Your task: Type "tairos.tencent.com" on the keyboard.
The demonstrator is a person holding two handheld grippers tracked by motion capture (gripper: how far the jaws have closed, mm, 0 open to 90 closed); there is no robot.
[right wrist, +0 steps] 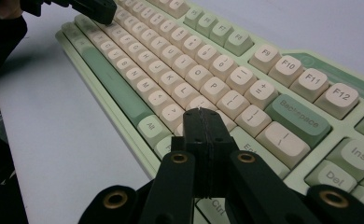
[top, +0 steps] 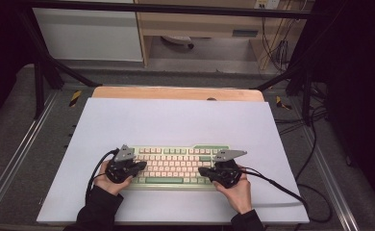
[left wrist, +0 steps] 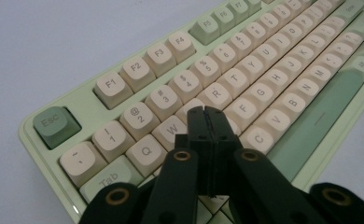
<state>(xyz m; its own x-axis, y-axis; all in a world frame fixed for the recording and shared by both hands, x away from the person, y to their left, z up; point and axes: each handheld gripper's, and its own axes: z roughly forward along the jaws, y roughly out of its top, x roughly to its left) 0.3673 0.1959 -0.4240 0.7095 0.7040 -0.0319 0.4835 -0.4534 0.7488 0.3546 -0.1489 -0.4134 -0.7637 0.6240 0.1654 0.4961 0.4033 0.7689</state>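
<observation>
High view: a wooden table [top: 176, 93] carries a large white mat [top: 176, 120] that covers nearly all of it, a strip of bare wood showing along the far edge. On the near half of the mat, roughly centred between left and right, lies a pale green keyboard [top: 176, 166] with cream keys and darker green accent keys, its long side running left to right.

Over the keyboard's left end hangs the left gripper [top: 138, 167], held in a dark-sleeved hand [top: 106, 183] that comes in from the near edge; a black cable loops off it to the left. Its jaws are clenched with nothing between them, and in the left gripper view the tips [left wrist: 207, 114] sit just above the keys around W and E, with the green Esc key [left wrist: 55, 124] off at the corner.

Over the right end hangs the right gripper [top: 204, 171], its cable trailing away to the right. Its jaws are likewise pressed together and empty; in the right gripper view the tips [right wrist: 199, 114] stand over the keys just nearer than the green Backspace key [right wrist: 299, 120].
</observation>
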